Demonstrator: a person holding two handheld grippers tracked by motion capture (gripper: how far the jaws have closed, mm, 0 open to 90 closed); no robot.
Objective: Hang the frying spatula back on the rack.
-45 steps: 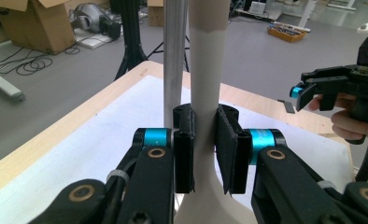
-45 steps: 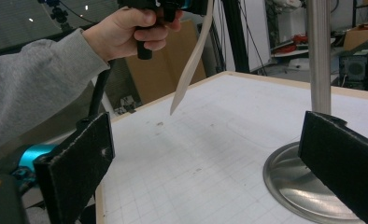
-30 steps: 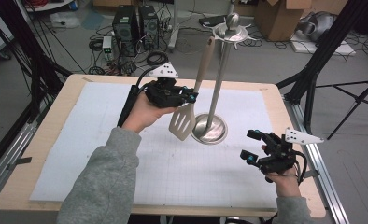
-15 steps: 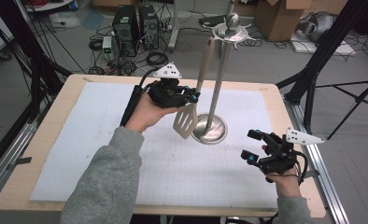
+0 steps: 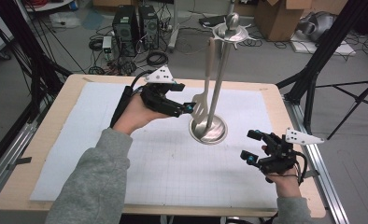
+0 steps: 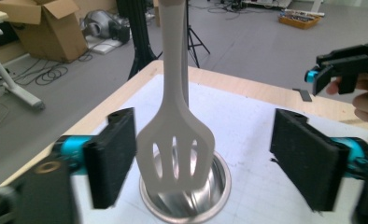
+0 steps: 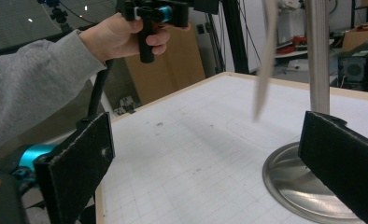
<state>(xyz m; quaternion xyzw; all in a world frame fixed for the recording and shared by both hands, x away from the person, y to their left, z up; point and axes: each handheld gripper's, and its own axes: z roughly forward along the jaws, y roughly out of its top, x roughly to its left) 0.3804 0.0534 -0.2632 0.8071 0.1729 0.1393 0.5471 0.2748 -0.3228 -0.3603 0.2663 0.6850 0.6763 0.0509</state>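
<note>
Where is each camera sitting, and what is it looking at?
High view: above the person's side, looking forward and down at the table; both forearms, left gripper and right gripper show.
Left gripper view: on the left gripper, facing the slotted spatula hanging over the stand; its own jaws show.
Right gripper view: on the right gripper, low, facing across the table; its jaws show.
All three share the spatula and stand.

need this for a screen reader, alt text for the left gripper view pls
A pale slotted spatula hangs between the left gripper's two open black jaws, just above the shiny round base of a metal stand on a white gridded mat. The right gripper shows at the upper right.
</note>
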